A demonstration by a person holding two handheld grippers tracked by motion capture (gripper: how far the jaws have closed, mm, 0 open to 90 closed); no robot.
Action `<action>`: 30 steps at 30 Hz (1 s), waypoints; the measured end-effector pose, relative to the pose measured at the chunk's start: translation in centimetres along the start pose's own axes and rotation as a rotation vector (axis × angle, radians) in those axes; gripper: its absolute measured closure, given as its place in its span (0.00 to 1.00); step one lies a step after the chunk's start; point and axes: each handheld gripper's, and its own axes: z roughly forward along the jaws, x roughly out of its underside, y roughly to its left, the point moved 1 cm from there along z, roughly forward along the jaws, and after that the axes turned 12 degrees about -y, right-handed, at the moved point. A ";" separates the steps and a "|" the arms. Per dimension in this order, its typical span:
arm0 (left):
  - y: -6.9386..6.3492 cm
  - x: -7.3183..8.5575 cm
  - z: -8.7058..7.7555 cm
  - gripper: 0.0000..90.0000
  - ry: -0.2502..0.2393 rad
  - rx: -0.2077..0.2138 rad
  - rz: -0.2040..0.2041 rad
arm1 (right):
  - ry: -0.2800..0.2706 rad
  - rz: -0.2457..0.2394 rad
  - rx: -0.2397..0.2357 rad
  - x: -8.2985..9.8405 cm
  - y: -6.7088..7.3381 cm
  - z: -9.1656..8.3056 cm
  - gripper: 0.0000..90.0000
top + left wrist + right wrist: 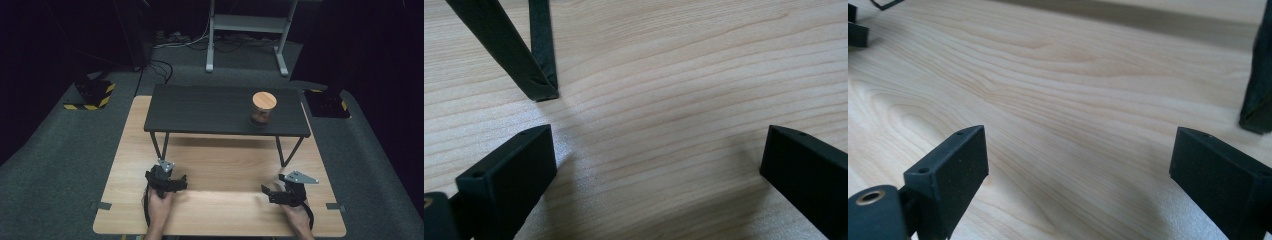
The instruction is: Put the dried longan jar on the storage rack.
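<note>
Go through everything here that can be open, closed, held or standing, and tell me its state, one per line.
Jar: upright on the dark shelf, wooden lid on, untouched.
Left claw: open, empty, low over the wooden table.
Right claw: open, empty, low over the table.
Shelf: standing on the table on its thin black legs.

no readable text, labels, brands or numbers anywhere in these views
</note>
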 end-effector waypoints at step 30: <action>0.0 0.0 0.0 0.02 0.000 -0.002 0.000 | 0.062 0.114 0.020 -0.7 -1.4 1.1 0.10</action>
